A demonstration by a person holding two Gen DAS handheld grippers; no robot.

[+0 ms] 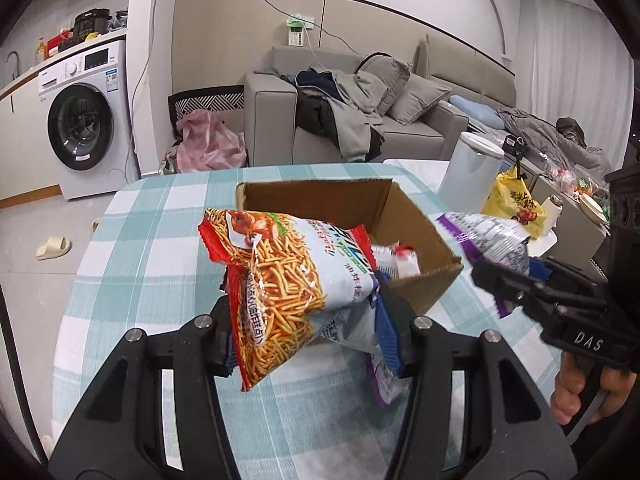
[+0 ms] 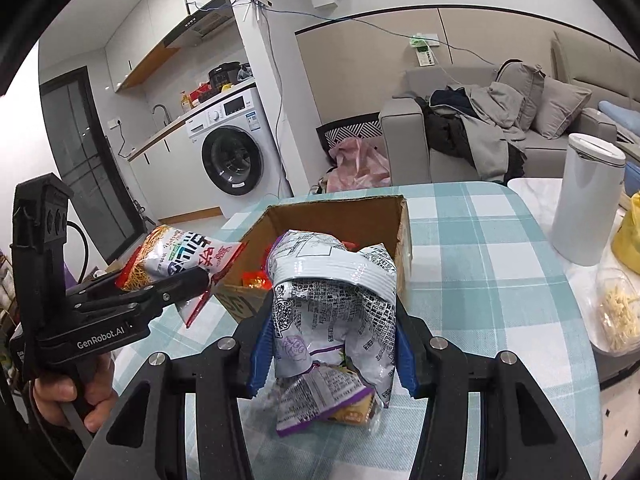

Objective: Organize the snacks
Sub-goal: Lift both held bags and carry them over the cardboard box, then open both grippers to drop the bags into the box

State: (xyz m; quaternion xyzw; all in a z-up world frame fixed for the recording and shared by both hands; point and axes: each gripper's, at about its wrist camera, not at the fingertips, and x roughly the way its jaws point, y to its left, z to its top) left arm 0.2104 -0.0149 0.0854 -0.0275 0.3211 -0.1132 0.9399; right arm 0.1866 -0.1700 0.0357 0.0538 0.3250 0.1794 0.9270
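My left gripper [image 1: 308, 320] is shut on a red and white bag of crispy noodle sticks [image 1: 280, 276], held above the table just in front of an open cardboard box [image 1: 412, 216]. It also shows in the right wrist view [image 2: 188, 280] with the noodle bag [image 2: 180, 256] at the box's left corner. My right gripper [image 2: 326, 340] is shut on a silver and purple snack bag [image 2: 332, 296], held before the box [image 2: 336, 212]. In the left wrist view the right gripper [image 1: 508, 284] holds that purple bag [image 1: 488, 236] right of the box. Some red packets [image 1: 400, 260] lie inside the box.
The table wears a teal checked cloth [image 2: 488, 260]. A white cylindrical bin [image 2: 584, 200], a yellow bag [image 1: 514, 200] and a clear tub of pale strips [image 2: 616, 312] stand to the right. A sofa with clothes [image 1: 344, 116] and a washing machine [image 1: 84, 120] are behind.
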